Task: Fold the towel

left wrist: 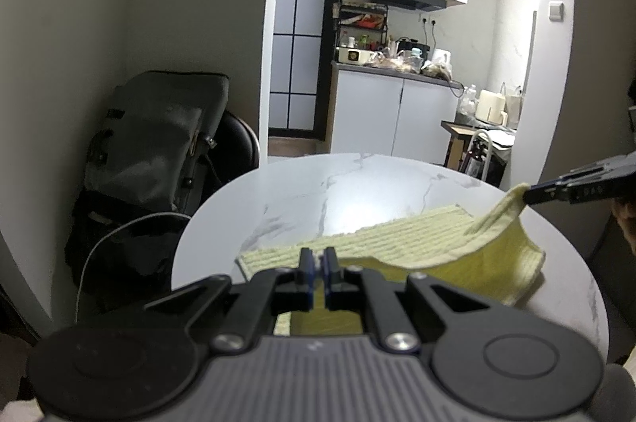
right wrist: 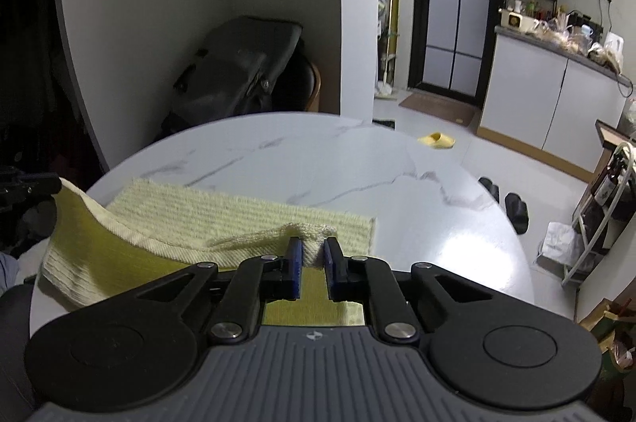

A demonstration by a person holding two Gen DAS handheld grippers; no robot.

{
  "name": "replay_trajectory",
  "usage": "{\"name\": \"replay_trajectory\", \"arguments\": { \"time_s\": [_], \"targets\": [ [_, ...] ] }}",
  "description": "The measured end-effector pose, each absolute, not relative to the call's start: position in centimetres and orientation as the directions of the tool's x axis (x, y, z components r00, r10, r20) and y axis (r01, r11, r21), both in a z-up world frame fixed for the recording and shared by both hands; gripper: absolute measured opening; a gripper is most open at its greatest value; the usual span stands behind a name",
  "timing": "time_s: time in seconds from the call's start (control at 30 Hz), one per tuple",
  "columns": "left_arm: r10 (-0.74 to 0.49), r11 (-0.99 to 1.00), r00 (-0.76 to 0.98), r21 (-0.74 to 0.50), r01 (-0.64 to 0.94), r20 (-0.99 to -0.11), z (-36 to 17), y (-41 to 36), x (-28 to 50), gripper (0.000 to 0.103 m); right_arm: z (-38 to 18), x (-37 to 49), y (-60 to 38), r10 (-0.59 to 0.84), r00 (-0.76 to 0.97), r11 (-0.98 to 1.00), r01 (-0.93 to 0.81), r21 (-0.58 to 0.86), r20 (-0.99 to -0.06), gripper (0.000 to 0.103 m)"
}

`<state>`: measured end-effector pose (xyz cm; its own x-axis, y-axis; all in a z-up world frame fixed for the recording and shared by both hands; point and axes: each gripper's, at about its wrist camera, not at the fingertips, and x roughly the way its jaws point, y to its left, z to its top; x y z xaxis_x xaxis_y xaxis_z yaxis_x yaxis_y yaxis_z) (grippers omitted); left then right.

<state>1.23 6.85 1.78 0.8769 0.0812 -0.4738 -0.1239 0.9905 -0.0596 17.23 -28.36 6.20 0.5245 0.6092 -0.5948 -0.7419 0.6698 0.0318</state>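
Towel [right wrist: 222, 223], pale yellow, ribbed, is lying on the round marble table [right wrist: 318, 151], near edge lifting. Left gripper [left wrist: 318, 263] is pinching one near corner, jaws almost together; right gripper [right wrist: 312, 255] is clamping the other, raised above the tabletop.

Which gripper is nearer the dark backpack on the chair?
Left. The left gripper pinches the towel at the table side nearest the backpack. The right gripper holds the towel's other end, farther from the backpack.
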Motion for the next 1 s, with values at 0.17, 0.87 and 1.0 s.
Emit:
{"name": "replay_trajectory", "arguments": {
  "time_s": [0.17,0.87,1.0],
  "targets": [
    [0.082,0.992,0.882,-0.047,-0.117,-0.463,2.4,6.5,1.7,0.005,7.4,16.9,-29.4,0.615,0.549,0.68,-0.733,0.028,-0.566,0.013],
    [0.102,0.991,0.866,-0.03,-0.134,-0.489,2.3,7.1,4.0,0.005,6.6,20.0,-28.3,0.625,0.553,0.69,-0.721,0.059,-0.552,0.013],
    [0.103,0.99,0.859,-0.03,-0.136,-0.501,1.9,7.5,4.8,0.005,5.9,20.9,-27.7,0.621,0.542,0.688,-0.722,0.064,-0.566,0.013]
  ]
}}
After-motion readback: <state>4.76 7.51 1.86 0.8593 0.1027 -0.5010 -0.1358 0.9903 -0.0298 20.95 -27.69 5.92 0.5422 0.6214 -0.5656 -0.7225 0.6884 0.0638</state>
